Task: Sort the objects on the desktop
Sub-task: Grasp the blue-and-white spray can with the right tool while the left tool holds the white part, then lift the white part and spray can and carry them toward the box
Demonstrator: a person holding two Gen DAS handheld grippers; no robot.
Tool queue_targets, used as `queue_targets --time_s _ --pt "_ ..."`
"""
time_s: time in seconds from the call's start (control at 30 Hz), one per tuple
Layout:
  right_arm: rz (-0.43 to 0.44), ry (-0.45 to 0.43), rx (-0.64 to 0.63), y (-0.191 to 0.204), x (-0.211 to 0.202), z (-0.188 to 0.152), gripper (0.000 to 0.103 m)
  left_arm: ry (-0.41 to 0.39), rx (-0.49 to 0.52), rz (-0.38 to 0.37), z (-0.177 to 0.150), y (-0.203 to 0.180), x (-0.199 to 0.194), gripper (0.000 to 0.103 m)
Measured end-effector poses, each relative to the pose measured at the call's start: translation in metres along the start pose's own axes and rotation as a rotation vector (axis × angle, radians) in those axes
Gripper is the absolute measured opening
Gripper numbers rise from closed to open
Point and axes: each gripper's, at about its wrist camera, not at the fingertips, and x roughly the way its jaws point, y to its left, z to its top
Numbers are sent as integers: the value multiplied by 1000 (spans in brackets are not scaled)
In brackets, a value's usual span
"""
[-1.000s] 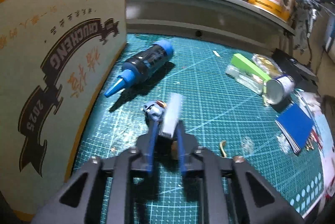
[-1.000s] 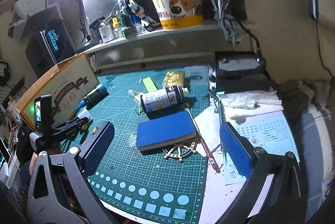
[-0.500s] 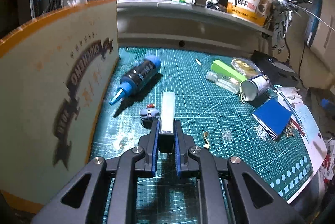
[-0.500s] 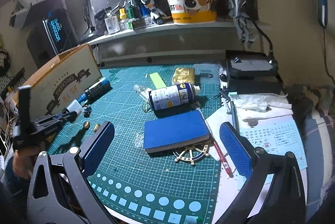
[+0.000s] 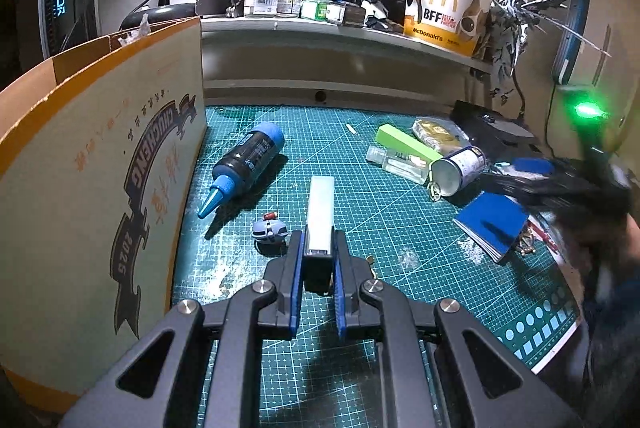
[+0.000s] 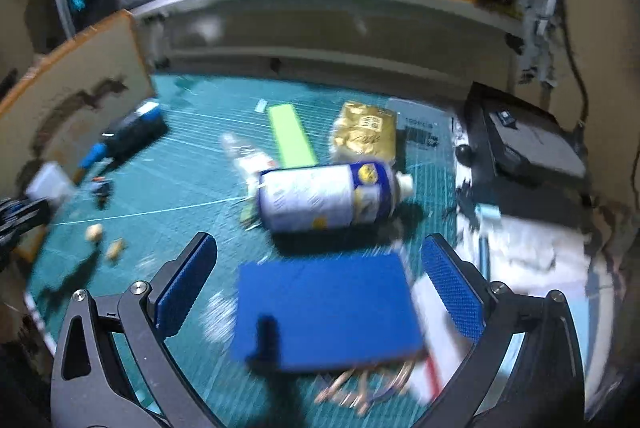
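Note:
My left gripper point(image 5: 317, 246) is shut on a slim white and black stick point(image 5: 320, 216) and holds it above the green cutting mat point(image 5: 360, 211), beside the open cardboard box point(image 5: 100, 163). My right gripper point(image 6: 320, 284) is open and empty, low over a blue notebook point(image 6: 328, 308); it also shows in the left wrist view point(image 5: 556, 183), blurred. A white and blue spray can point(image 6: 324, 197) lies just past the notebook. A black bottle with blue nozzle point(image 5: 244, 163) and a small grey-blue model part point(image 5: 268, 230) lie on the mat.
A green bar point(image 5: 404, 143), a clear bottle point(image 5: 396, 163), a gold packet point(image 6: 364, 131) and a black device point(image 6: 528, 143) lie at the back right. A shelf point(image 5: 340, 27) holds jars, a model robot and a paper bucket point(image 5: 444, 11). Papers lie to the right point(image 6: 532, 264).
My left gripper has lifted the stick and pulled back from the mat. My right gripper has moved forward and down towards the blue notebook, still open.

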Motion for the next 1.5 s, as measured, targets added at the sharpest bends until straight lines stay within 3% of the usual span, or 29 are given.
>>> queue_targets --time_s 0.5,0.8,0.9,1.23,1.5 --pt "-14 92 -101 6 62 24 103 14 13 -3 6 9 1 13" --pt "52 62 -77 2 58 20 99 33 24 -1 4 6 6 13" --pt "68 31 -64 -1 50 20 95 36 29 0 4 4 7 13" --pt "69 -62 -46 4 11 10 95 17 36 22 9 -1 4 13" --pt "52 -175 -24 17 -56 -7 95 -10 56 29 14 -7 -7 13"
